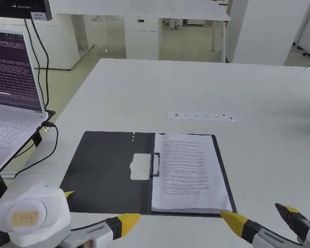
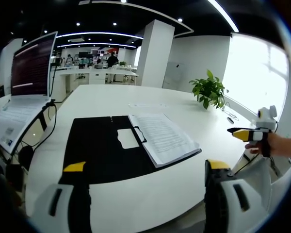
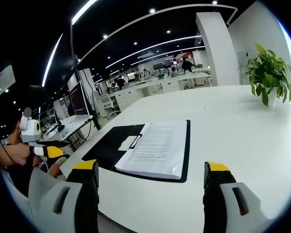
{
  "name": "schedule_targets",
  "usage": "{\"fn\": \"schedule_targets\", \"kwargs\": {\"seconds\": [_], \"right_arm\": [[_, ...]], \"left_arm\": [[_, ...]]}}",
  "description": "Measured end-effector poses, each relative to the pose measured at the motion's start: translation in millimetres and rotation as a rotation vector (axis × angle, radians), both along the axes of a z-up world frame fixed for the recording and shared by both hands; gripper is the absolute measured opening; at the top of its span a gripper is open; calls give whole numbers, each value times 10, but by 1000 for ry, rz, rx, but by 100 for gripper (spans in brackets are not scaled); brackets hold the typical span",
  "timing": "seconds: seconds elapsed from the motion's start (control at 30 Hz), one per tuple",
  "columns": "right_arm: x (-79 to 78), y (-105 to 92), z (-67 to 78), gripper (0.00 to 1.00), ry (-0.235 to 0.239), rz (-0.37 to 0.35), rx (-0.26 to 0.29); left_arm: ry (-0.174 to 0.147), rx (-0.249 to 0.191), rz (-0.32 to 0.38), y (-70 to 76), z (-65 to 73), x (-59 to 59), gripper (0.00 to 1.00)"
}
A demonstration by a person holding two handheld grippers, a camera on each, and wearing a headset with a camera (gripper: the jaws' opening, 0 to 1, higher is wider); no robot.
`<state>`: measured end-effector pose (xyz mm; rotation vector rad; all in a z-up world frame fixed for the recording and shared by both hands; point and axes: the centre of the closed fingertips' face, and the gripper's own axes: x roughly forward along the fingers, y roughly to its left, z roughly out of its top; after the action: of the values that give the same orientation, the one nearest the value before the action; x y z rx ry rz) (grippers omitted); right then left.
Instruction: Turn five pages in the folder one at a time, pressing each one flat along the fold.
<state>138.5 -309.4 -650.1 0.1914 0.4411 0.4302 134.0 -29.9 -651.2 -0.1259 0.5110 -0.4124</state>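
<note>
Your left tongs (image 1: 98, 208) and right tongs (image 1: 259, 214) both have their jaws spread wide with nothing between them, held at the near edge of the table (image 1: 144, 88). The folder (image 1: 108, 170) lies flat and opened just ahead, between the two, its stack of pages (image 1: 188, 170) toward your right tongs.

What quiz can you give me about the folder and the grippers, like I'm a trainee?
1. True or false: the left gripper is shut.
2. In the head view, which side of the open folder holds the pages? A left, B right, C both.
3. Fill in: in the head view, the laptop stands to the folder's ____.
Key: 1 false, its jaws are wide apart. 2 B. 3 left.
</note>
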Motion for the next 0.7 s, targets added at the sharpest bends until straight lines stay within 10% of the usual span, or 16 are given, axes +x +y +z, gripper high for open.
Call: {"fn": "schedule_targets", "kwargs": {"seconds": [0.7], "right_arm": [[-39,-119,-38,88,7,-56,0]], "left_arm": [[19,5,-98,-288,-132,198,94]]}}
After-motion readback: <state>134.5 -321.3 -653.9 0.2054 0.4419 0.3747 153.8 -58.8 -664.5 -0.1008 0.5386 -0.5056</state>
